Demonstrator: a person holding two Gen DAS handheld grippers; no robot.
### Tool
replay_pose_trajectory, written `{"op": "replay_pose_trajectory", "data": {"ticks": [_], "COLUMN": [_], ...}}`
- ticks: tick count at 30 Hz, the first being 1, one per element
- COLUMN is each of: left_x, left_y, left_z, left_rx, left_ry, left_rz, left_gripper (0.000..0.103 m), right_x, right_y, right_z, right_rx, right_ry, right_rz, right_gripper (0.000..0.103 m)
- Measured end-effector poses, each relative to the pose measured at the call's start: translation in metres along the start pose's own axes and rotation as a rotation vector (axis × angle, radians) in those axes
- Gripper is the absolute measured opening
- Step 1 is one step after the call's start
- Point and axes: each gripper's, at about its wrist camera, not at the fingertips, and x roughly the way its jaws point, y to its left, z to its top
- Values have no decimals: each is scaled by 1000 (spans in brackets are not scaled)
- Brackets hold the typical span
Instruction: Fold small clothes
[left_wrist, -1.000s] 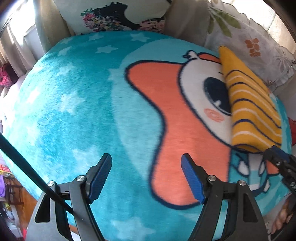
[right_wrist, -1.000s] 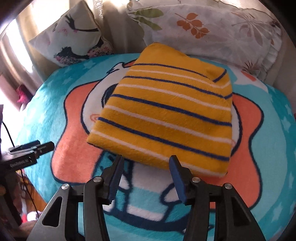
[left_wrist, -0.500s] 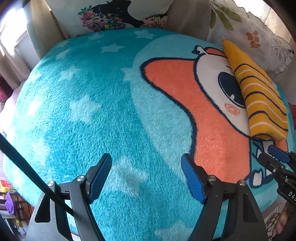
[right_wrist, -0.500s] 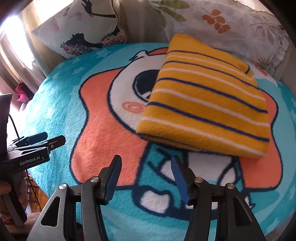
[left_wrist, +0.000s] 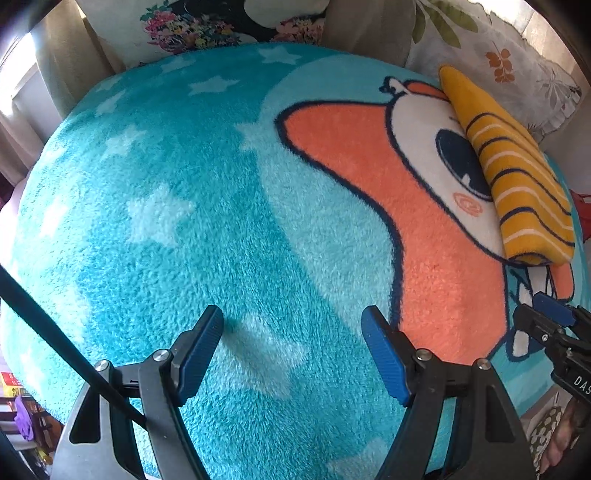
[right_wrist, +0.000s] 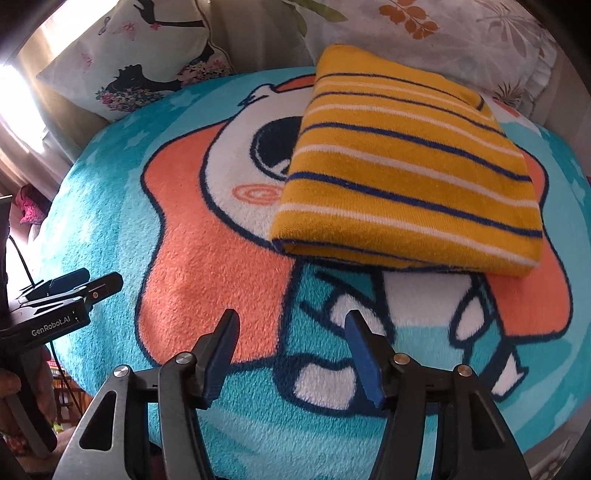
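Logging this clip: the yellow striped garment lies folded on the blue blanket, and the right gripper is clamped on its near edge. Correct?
Not quite. The right wrist view shows the right gripper open and empty, short of the garment, its jaws having just been opening. The garment does lie folded on the blanket.

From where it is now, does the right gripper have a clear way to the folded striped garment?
Probably yes. The right gripper is open and empty, and has just been opening wider. The garment lies ahead of it on the blanket with only bare blanket between. The left gripper sits well off to the side.
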Motion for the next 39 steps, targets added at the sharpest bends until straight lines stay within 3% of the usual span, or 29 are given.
{"op": "replay_pose_trajectory", "data": {"ticks": [14, 27, 32, 35, 36, 38, 39], "left_x": [15, 18, -6, -25, -29, -34, -35], "left_y": [-22, -31, -28, -43, -50, -72, -84], "left_z": [-4, 4, 12, 20, 23, 34, 39], "left_rx": [60, 38, 1, 0, 3, 33, 45], "left_ry": [2, 13, -47, -105, -112, -120, -119], "left_rz": [39, 40, -40, -91, -107, -127, -138], "left_gripper": [101, 103, 69, 62, 62, 62, 62], "right_x": [5, -7, -60, -76, -75, -68, -64], "right_y": [-12, -24, -50, -77, -86, -104, -112], "right_z": [-5, -8, 5, 21, 27, 41, 46], "right_rx": [43, 24, -27, -35, -32, -21, -10], "right_ry": [24, 1, -125, -206, -214, -216, -215], "right_rz": [-12, -20, 19, -30, -49, -68, -66], "right_gripper": [66, 66, 66, 65, 62, 35, 34]}}
